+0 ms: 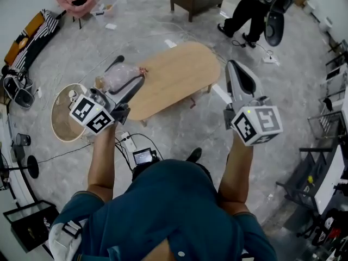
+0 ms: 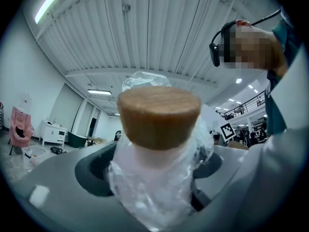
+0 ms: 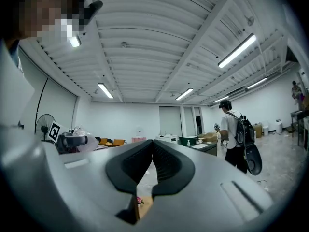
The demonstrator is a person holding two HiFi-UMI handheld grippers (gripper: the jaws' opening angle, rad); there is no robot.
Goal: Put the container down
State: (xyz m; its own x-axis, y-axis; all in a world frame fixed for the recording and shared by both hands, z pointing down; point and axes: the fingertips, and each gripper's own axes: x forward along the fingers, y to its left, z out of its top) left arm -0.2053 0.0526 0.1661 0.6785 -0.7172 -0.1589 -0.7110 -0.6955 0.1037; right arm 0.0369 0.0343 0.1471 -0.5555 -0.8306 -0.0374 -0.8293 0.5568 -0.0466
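Between the two dark pads of the left tongs (image 2: 155,169) sat the pale container swathed in crinkled clear plastic film (image 2: 153,187). It was pinched at its body, and its round brown cork-like stopper (image 2: 159,122) stood clear beyond the pads. In the head view the same container (image 1: 115,76) showed over the left end of the light wooden oval counter (image 1: 182,72), just ahead of that gripper's marker cube. Whether it touched the counter top could not be told. The right tongs (image 3: 153,164) were pressed together with nothing between them. They were held well apart from the container, off the counter's right end, and a sliver of the wood showed through the small gap below their meeting pads. Farther off, in the right gripper view, a person with a dark backpack (image 3: 235,129) stood on the grey floor.
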